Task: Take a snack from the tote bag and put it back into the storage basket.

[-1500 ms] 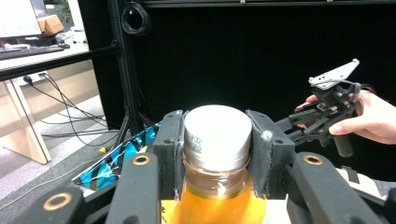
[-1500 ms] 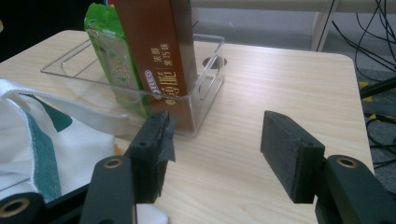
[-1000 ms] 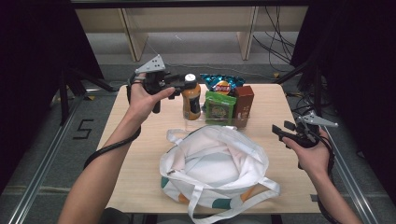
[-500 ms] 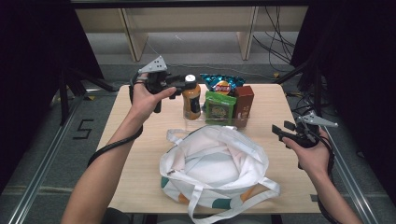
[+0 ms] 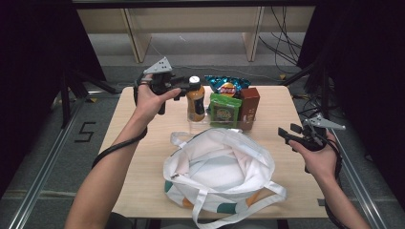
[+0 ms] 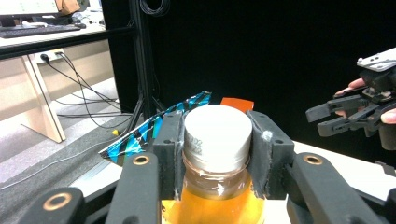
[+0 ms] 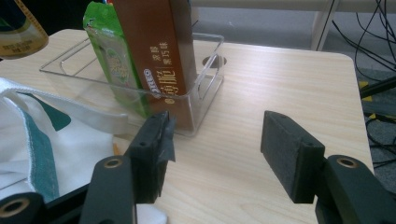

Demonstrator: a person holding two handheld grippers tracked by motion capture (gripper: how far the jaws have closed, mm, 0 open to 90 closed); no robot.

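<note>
An orange drink bottle (image 5: 195, 100) with a white cap (image 6: 215, 135) stands upright at the left end of a clear tray (image 7: 205, 70) at the table's far middle. My left gripper (image 5: 184, 87) reaches it from the left, level with the cap, and is shut on it, both pads (image 6: 168, 140) pressed to the cap's sides. Over the table's right edge my right gripper (image 5: 286, 135) is held open, nothing between its pads (image 7: 289, 154). It points at the tray's near corner.
The tray also holds a green snack packet (image 5: 224, 110) and a brown carton (image 5: 250, 105). A blue crisp bag (image 5: 224, 85) lies behind them. A white tote bag (image 5: 219, 167) lies open-mouthed on the near half of the table (image 5: 286, 105).
</note>
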